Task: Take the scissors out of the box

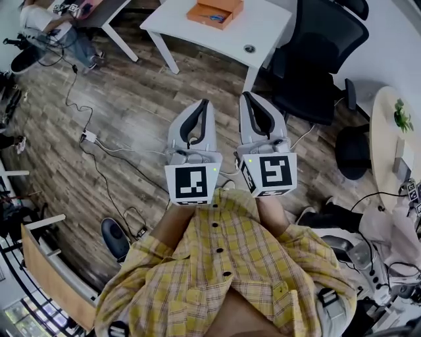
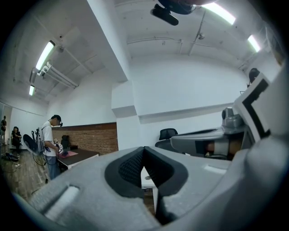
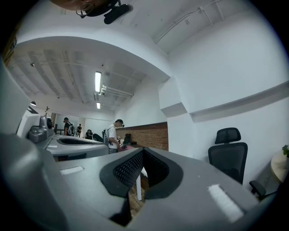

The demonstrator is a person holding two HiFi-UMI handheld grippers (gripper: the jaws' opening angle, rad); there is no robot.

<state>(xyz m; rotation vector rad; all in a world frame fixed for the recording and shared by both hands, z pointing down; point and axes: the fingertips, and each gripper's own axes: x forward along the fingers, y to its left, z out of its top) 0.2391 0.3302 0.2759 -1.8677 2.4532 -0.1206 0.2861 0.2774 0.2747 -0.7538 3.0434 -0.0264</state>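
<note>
An open orange box (image 1: 215, 12) lies on a white table (image 1: 263, 33) at the top of the head view, with a small blue item (image 1: 217, 18) inside; I cannot tell whether it is the scissors. My left gripper (image 1: 204, 102) and right gripper (image 1: 246, 95) are held side by side in front of my yellow plaid shirt, pointing level toward that table and well short of it. Both are shut with nothing between the jaws. In the left gripper view the left gripper's (image 2: 144, 149) dark pads meet, and the right gripper (image 3: 143, 150) looks the same in its own view.
A black office chair (image 1: 322, 52) stands right of the white table. Cables and a power strip (image 1: 90, 137) trail over the wood floor at the left. A round table with a plant (image 1: 395, 131) is at the right edge. A person (image 1: 52, 26) stands at another desk, far left.
</note>
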